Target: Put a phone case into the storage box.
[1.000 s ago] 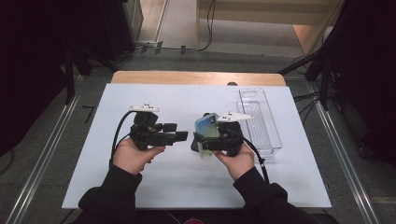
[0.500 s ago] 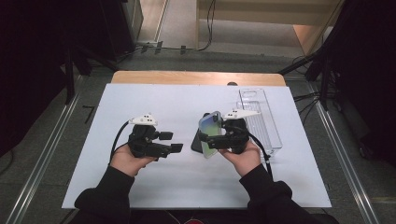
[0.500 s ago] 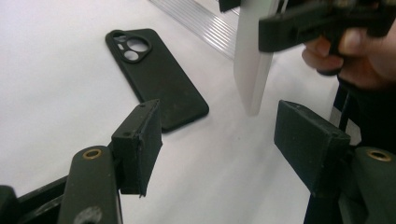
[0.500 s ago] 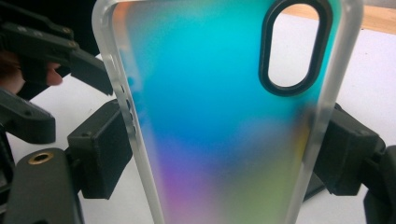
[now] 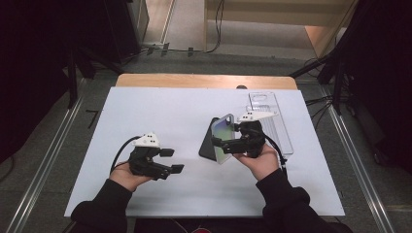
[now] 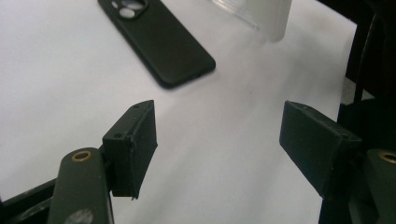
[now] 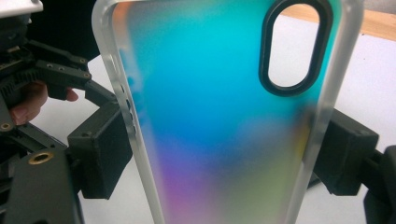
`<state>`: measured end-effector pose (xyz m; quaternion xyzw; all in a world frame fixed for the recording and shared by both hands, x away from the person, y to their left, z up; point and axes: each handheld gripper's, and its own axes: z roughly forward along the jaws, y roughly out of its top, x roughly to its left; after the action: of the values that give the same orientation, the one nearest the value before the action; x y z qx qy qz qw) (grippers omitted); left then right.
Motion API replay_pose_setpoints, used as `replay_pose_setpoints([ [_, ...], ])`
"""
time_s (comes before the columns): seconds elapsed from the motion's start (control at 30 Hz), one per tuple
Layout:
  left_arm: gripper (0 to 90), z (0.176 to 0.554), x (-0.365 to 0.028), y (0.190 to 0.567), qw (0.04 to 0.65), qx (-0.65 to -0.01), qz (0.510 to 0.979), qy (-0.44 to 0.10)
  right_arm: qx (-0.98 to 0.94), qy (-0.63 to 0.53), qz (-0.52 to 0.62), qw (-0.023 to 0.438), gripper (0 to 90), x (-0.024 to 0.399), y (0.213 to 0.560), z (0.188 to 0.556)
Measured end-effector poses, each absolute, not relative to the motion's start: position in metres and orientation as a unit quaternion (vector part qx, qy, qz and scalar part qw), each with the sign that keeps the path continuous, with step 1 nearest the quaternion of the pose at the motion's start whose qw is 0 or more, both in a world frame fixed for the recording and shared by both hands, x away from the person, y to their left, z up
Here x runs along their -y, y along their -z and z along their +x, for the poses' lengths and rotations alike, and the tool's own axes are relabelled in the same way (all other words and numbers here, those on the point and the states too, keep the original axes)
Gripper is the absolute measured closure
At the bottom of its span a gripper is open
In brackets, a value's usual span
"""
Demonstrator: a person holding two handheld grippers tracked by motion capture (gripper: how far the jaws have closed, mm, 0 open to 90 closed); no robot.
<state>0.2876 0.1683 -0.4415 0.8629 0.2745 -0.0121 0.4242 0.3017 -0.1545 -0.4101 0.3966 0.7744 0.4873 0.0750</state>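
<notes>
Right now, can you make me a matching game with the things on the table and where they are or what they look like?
Things:
1. iridescent phone case
2. black phone
3. clear tray
4. left gripper

Descriptions:
A. lies flat on the white table
B. jaws apart with nothing between them
C. held upright between the jaws of the right gripper
D. see-through, at the far right of the table

Right pairs: 1-C, 2-A, 3-D, 4-B
</notes>
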Motion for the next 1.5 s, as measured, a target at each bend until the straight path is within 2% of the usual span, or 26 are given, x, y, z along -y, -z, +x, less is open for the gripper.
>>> replay_pose_setpoints([
  [0.47,28.2,0.28,-0.187,0.455,0.413,-0.306,0.858,0.006,-0.773,-0.488,0.399,0.071,15.1,0.174,0.398,0.306],
  [1.07,28.2,0.276,-0.194,0.456,0.413,-0.336,0.846,-0.009,-0.738,-0.493,0.446,0.116,15.0,0.216,0.375,0.316],
  [1.5,28.2,0.275,-0.199,0.457,0.416,-0.349,0.84,-0.009,-0.71,-0.482,0.49,0.152,15.0,0.249,0.375,0.327],
])
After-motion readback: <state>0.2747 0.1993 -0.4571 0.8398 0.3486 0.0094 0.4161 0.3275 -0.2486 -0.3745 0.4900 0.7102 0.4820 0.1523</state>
